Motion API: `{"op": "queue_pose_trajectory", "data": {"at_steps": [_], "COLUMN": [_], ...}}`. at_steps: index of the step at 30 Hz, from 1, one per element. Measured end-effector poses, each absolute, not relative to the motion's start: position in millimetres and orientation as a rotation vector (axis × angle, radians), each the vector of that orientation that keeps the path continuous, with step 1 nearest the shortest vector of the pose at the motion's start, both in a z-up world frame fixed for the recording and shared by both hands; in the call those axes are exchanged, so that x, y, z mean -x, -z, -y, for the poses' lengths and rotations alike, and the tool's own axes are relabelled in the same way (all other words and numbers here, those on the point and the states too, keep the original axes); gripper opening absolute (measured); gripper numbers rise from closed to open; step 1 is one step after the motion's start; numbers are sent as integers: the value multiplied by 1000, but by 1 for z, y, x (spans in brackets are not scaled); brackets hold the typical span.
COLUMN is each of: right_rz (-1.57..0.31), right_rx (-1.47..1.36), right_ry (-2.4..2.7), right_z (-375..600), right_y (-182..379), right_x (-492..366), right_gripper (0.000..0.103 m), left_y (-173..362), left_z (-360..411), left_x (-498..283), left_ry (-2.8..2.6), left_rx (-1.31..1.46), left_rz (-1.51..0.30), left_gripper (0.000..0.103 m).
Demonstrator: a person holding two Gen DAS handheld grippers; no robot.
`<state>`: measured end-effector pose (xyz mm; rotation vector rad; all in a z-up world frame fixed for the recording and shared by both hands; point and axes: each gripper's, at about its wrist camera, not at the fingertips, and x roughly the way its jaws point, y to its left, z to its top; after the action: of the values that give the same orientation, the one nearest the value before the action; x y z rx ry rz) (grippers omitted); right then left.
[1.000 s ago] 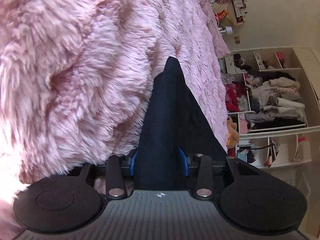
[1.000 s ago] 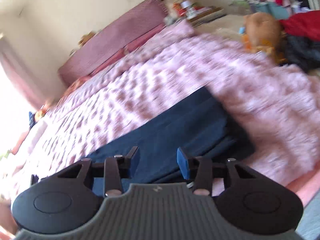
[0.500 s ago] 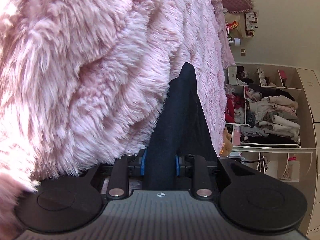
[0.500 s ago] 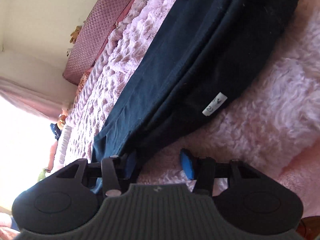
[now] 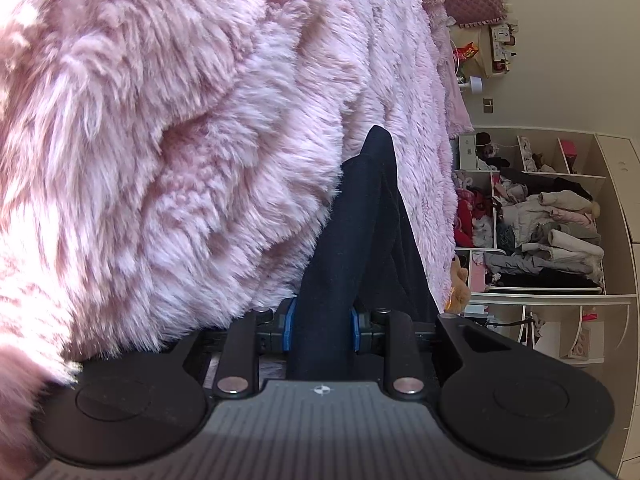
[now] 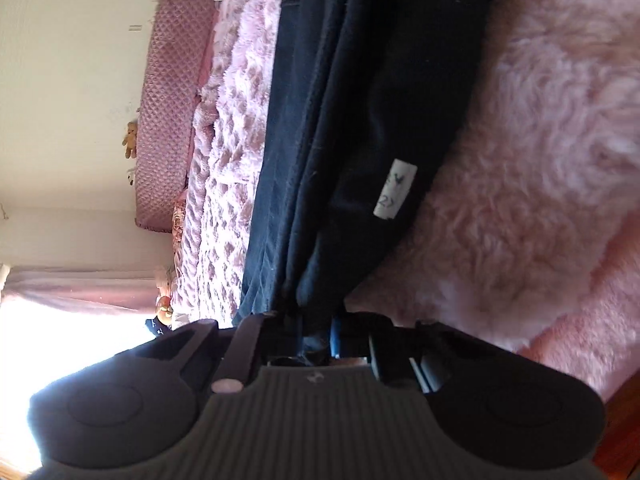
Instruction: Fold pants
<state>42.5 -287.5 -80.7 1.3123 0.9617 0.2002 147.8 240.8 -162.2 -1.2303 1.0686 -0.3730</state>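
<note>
My left gripper [image 5: 321,326] is clamped on a thick bunch of the dark navy cotton pants [image 5: 372,240], blue pads [image 5: 291,325] pressing both sides. The pants lie folded lengthwise on the shaggy pink fur bedspread [image 5: 180,140]. My right gripper [image 6: 320,334] has just been closing; its jaws now pinch the pants' edge [image 6: 320,160], near the white paper size tag [image 6: 395,189]. Open wardrobe shelves with heaped clothes [image 5: 552,220] beyond.
</note>
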Motion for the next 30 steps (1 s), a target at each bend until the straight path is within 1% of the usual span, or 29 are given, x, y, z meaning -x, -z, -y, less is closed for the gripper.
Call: {"op": "queue_pose_trajectory", "data": {"at_steps": [3,9,10,13,17,19,23,25,28,30], "right_rz": [-1054,-1108,-1127,-1182,-1069,-1062,-1153,-1120,-997,-967], "right_rx": [-1403,-1436,-1416,-1331,-1117,-1021,-982,-958,-863,-977], "right_ry": [-166,-142,-131,-82,-185,-232,-239,-209,-196,-249], "right_z": [298,308,309,318,312,299,275,272,276,286], "right_y": [71,43,39,28,-3,-9,22,39,59,82], "right_x": [-41,-41,-40,-30,-25,-30,-34,-34,-43,-46], "right_gripper": [5,2,0,0,0,0,0,0,0,1], "left_y": [163,164,165,166,167,167,165,164,164,164], "left_z": [-241,-243,-243,-245,-245,-245,-245,-243,-242,-242], "left_x": [-150,-153,-153,-155,-156,-157,-154,-153,-151,-151], "left_ry": [379,373,369,367,363,361,362,361,360,361], "left_rx": [1232,1233,1238,1251,1247,1242,1239,1233,1232,1232], "left_rz": [-1078,-1090,-1090,-1095,-1099,-1101,-1091,-1084,-1082,-1081], "left_gripper": [31,31,31,31,30,30,30,30,30,30]}}
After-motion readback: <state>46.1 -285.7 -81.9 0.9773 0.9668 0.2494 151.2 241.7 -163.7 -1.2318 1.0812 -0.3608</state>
